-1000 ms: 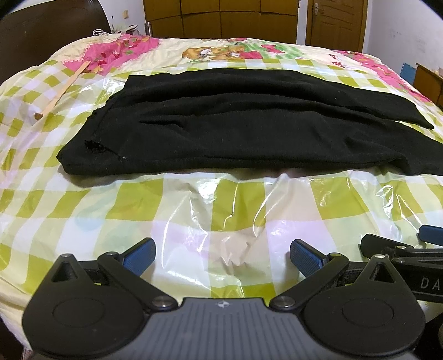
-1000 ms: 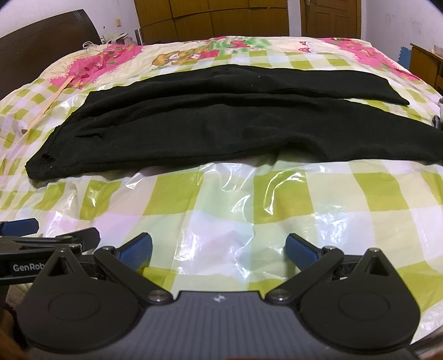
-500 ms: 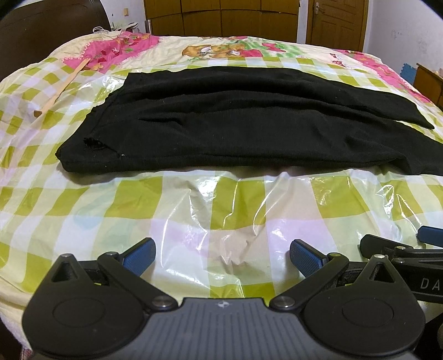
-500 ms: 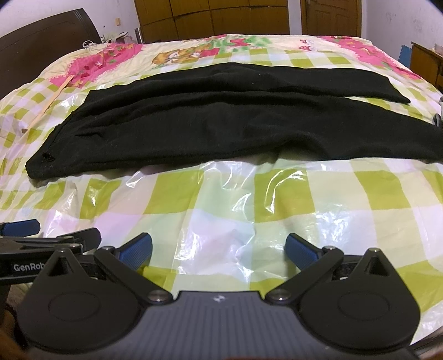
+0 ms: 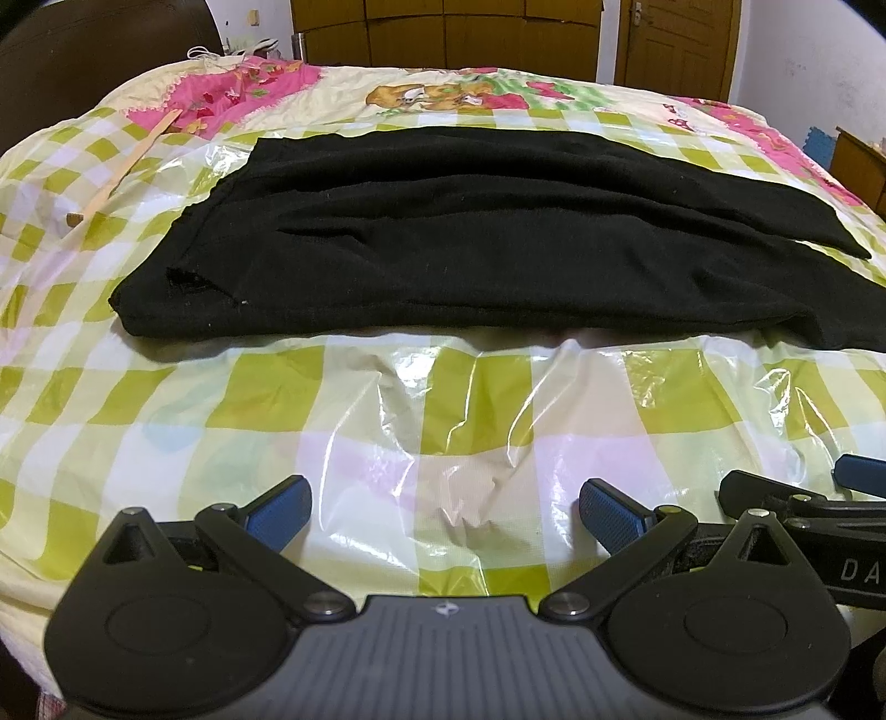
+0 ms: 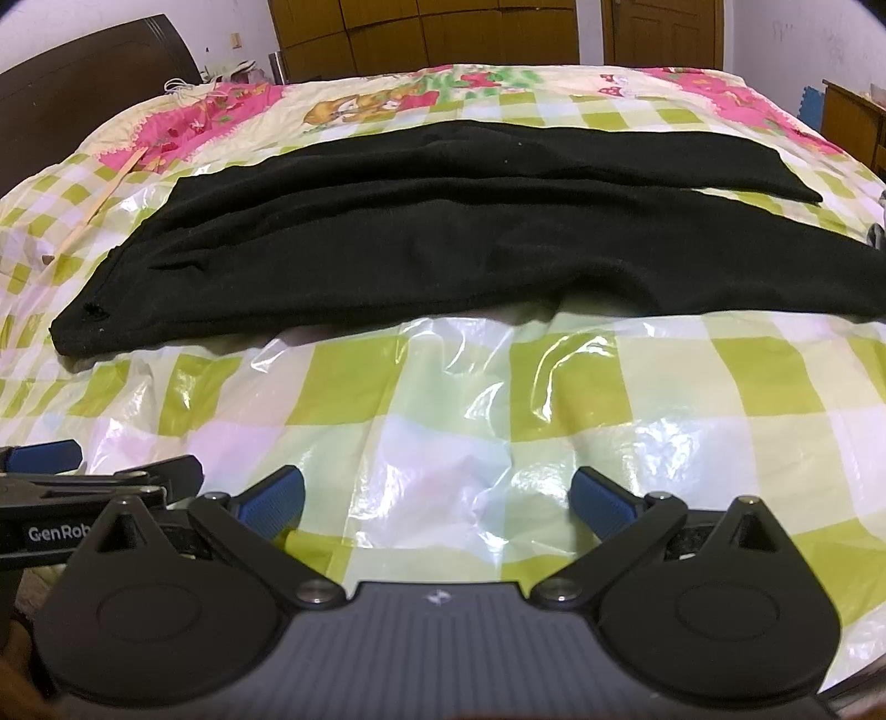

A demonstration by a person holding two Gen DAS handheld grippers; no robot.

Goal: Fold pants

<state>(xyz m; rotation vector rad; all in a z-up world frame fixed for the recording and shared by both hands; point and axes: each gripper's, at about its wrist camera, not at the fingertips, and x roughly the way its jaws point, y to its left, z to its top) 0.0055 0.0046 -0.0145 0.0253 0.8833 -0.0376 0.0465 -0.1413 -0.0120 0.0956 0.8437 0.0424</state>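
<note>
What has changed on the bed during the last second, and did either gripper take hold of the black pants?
Almost nothing changed. Neither gripper took hold of anything: the left gripper and the right gripper stay open above the clear plastic sheet, short of the black knit pants. The pants lie spread flat on the green checked bedcover as before, and the thin wooden stick has not moved.

Bed under clear plastic
A wooden stick (image 5: 119,169) lies on the checked bedspread (image 5: 277,387); a door (image 5: 678,44) stands behind.
</note>
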